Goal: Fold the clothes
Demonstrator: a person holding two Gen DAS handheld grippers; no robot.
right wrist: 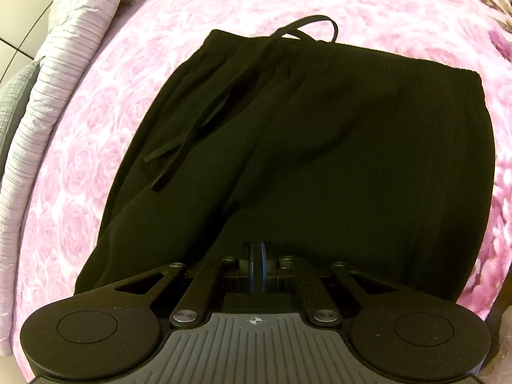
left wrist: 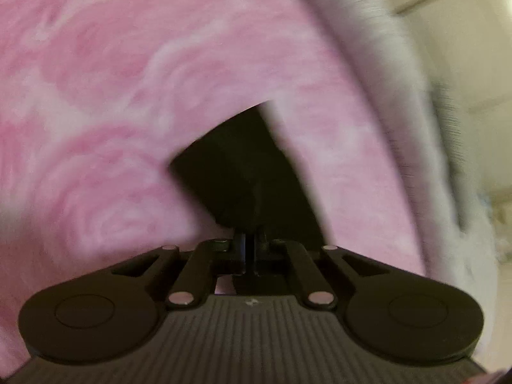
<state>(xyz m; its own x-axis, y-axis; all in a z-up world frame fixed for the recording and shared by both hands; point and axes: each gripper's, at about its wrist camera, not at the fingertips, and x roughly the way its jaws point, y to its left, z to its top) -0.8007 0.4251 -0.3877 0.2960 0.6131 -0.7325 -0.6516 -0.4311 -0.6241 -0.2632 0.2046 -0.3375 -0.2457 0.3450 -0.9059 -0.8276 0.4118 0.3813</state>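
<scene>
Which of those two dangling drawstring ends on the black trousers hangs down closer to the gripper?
The right-hand drawstring end: it reaches lower toward the right gripper than the other end, which stops short, up-left.

bed [right wrist: 80,166]: pink rose-print blanket | on it: black trousers [right wrist: 320,147], drawstring [right wrist: 204,118] across waistband, lying flat

Drawstring trousers [right wrist: 320,147] are laid flat on the bed blanket [right wrist: 368,6], waistband at far end. Drawstring [right wrist: 204,118] is draped over their left part. Right gripper [right wrist: 256,265] is set at their near edge. Ribbed bedspread [right wrist: 60,64] is seen along blanket's left edge.
</scene>
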